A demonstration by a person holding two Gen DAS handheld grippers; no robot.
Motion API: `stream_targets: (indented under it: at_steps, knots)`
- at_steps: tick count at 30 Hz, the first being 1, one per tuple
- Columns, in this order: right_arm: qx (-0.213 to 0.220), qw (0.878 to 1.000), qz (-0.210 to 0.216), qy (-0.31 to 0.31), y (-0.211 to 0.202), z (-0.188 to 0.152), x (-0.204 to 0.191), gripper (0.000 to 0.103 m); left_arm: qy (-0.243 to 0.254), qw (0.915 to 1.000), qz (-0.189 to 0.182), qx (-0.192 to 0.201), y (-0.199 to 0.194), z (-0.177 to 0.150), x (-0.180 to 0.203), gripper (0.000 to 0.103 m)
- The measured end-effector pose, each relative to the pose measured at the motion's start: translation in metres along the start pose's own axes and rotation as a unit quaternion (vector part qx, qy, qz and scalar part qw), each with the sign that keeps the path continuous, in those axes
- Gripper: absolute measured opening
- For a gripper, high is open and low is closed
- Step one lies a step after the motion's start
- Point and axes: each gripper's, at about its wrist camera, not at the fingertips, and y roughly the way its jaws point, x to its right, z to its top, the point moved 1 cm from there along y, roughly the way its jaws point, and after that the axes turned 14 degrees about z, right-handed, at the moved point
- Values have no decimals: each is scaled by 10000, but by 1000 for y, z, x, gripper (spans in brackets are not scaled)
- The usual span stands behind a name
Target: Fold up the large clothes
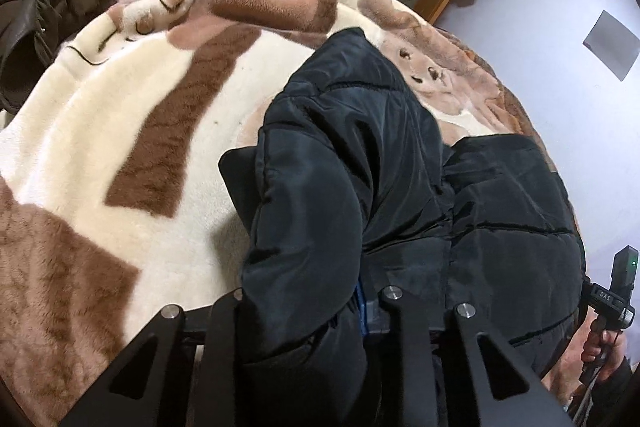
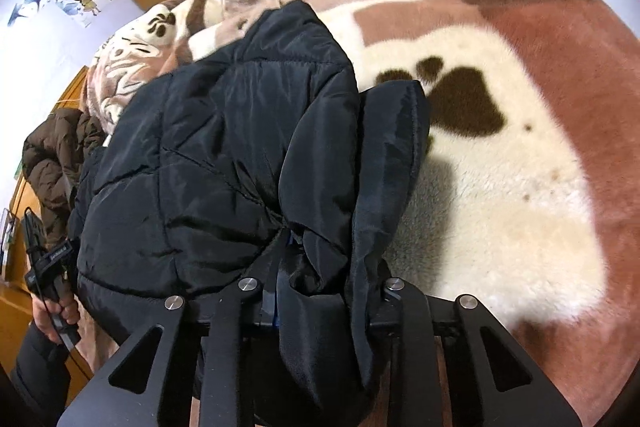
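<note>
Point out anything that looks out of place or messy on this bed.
The brown puffer coat lies crumpled in a heap at the bed's edge, unfolded. The plush blanket is rumpled near the far end. The black puffer jacket, bunched in both claws, is simply mid-fold.

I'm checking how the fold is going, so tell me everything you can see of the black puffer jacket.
The black puffer jacket is glossy, quilted, nylon-looking fabric with stitched seams, bunched and partly doubled over rather than flat. It lies on a plush cream-and-brown blanket covering the bed. Its near edge is gathered into both tools: the left tool and the right tool each have fabric bunched between their fingers. A padded flap hangs along its right side.
</note>
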Motion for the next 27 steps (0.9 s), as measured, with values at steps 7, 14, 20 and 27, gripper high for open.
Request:
stream_targets:
  at_steps: [7, 14, 20, 27]
  knots:
    - [149, 9998, 100, -29, -33, -11, -3, 25, -14, 9996, -220, 182, -27, 2, 4, 26]
    - [305, 9994, 183, -51, -52, -11, -8, 25, 122, 9987, -305, 391, -52, 14, 12, 26]
    - [500, 9979, 375, -168, -60, 3, -25, 24, 112, 9974, -326, 628, -72, 37, 4, 26]
    - [674, 9947, 665, -396, -39, 37, -63, 25, 79, 9951, -137, 979, -91, 84, -22, 26]
